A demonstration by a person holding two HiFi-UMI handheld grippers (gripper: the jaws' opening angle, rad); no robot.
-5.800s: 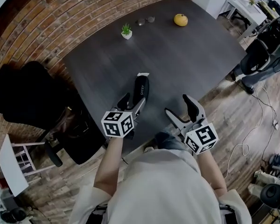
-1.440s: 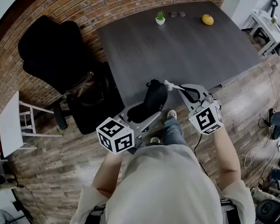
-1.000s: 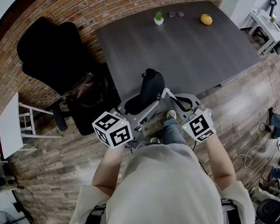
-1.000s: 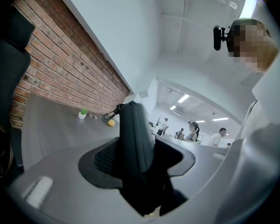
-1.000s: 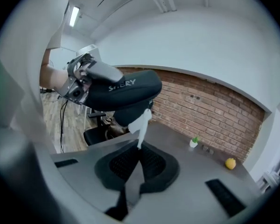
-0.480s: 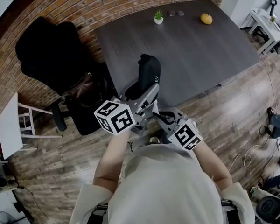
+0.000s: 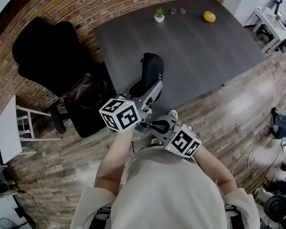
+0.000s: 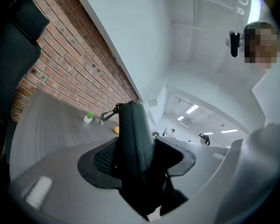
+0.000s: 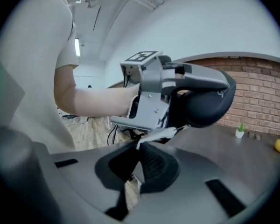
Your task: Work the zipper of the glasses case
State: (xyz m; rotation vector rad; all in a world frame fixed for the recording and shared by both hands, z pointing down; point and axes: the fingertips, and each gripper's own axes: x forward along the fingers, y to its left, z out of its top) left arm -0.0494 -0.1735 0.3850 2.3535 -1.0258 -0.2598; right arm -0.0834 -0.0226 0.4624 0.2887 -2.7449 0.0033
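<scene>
Glasses case point(image 7: 151, 74): black, oblong, raised on end above the bench point(image 7: 195, 46) near edge.
Zipper pull point(image 9: 157, 135): white tab, drawn out from the case's near end.

Two grippers are counted, left gripper point(image 7: 146, 88) and right gripper point(image 7: 153, 126), with one glasses case point(image 7: 152, 72) and one zipper pull point(image 9: 161, 133). At the table's point(image 7: 200, 56) far edge, one potted plant point(image 7: 159, 15), one pair of spectacles point(image 7: 177, 11) and one yellow fruit point(image 7: 209, 16) are counted.

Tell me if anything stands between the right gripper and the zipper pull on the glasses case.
Nothing visible does. The right gripper already has its fingers shut on the white zipper pull, which runs straight to the glasses case clamped in the left gripper.
</scene>
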